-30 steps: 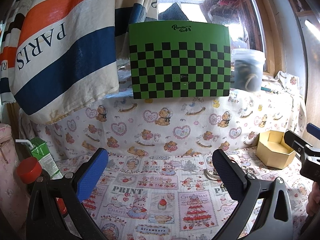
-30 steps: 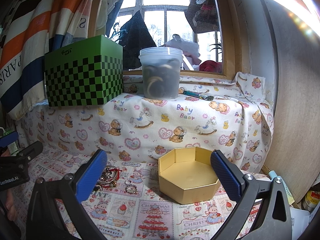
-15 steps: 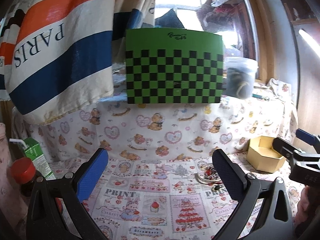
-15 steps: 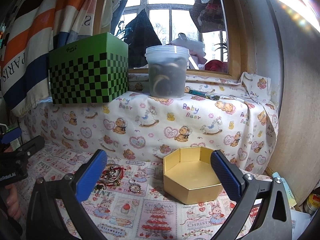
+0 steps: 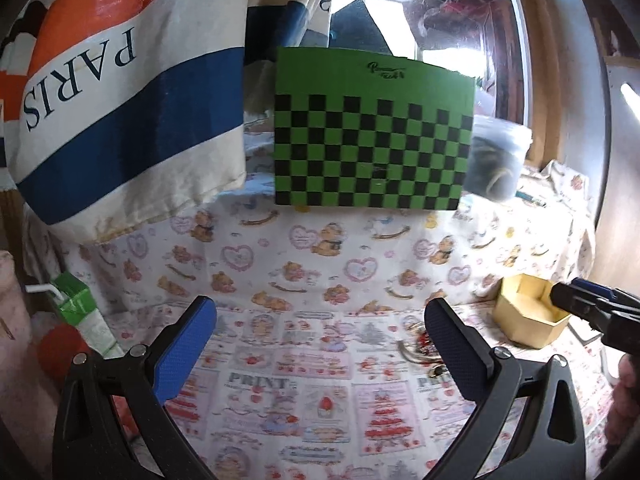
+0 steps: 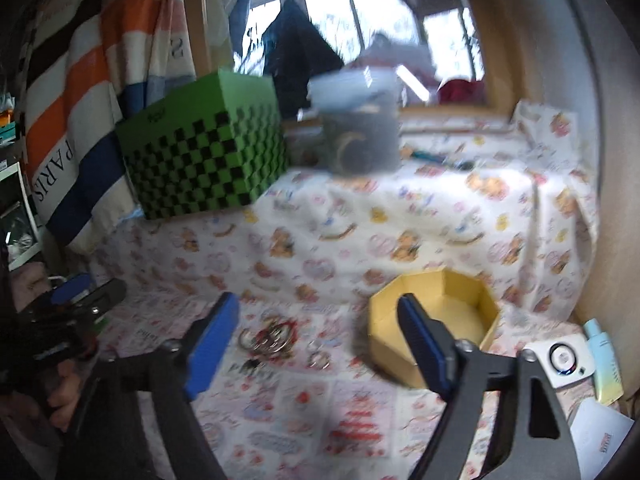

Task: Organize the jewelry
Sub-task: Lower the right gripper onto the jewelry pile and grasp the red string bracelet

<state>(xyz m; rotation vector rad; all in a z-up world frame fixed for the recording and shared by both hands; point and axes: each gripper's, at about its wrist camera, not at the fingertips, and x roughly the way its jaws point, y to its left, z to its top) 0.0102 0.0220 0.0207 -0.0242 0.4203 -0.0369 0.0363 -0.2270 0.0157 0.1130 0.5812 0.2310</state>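
Observation:
A small pile of jewelry [image 6: 269, 335], rings and a red piece, lies on the printed cloth; in the left wrist view it [image 5: 418, 347] shows partly behind my left gripper's right finger. A yellow octagonal box [image 6: 436, 334] stands open and looks empty to the right of the pile; it also shows in the left wrist view [image 5: 527, 322]. My left gripper [image 5: 318, 350] is open and empty above the cloth. My right gripper [image 6: 316, 344] is open and empty, above the pile and the box's left side. The right view is blurred.
A green checkered box [image 5: 374, 128] and a lidded plastic tub [image 6: 358, 132] stand on the raised ledge behind. A striped PARIS towel [image 5: 100, 100] hangs at the left. A green drink carton [image 5: 78, 312] stands far left. A white device [image 6: 562, 360] and a tube [image 6: 604, 356] lie far right.
My right gripper has swung left and dipped toward the jewelry, blurring its view. My left gripper has drawn back and risen slightly; the scene sits lower in its view.

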